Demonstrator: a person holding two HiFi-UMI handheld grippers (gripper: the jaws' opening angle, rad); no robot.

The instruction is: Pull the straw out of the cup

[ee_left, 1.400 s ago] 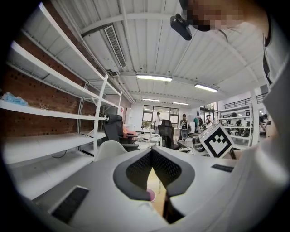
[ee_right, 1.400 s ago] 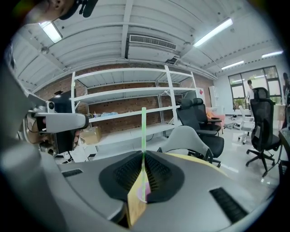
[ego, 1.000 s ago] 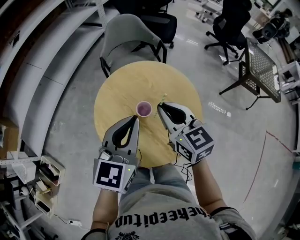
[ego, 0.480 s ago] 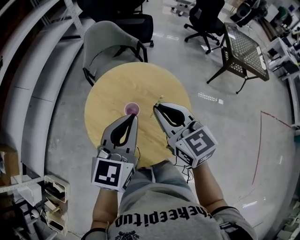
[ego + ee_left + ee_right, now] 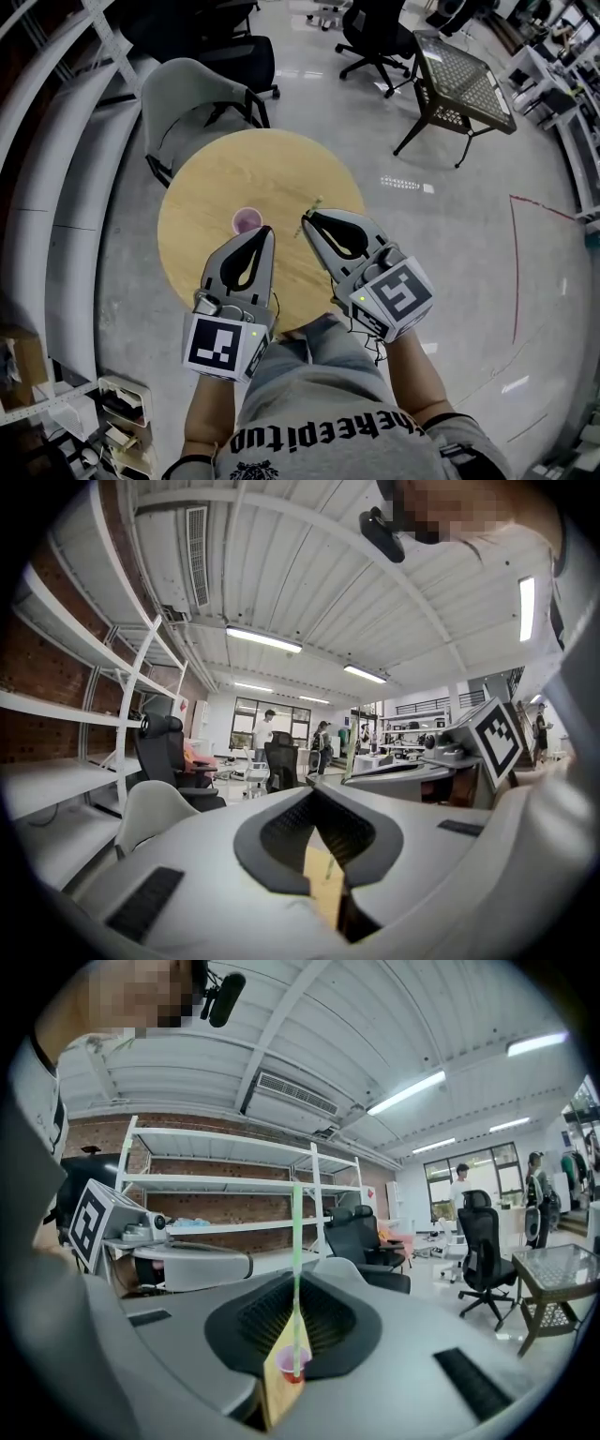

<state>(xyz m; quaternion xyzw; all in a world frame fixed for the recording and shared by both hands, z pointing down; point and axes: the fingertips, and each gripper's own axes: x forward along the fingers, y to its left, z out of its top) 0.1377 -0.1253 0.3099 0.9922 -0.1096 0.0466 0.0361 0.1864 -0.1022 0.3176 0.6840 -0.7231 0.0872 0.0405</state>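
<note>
- Right gripper [image 5: 303, 221] pinches the green straw [image 5: 315, 203], clear of the purple cup [image 5: 247, 219]; so thin a hold could slip.
- Left gripper [image 5: 268, 231] is pressed together, empty.

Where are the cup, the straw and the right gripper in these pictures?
cup [image 5: 247, 220], head view, on its pink open top.
straw [image 5: 295, 1241], right gripper view, on its green shaft.
right gripper [image 5: 306, 225], head view, at its tips, closed on the straw.
</note>
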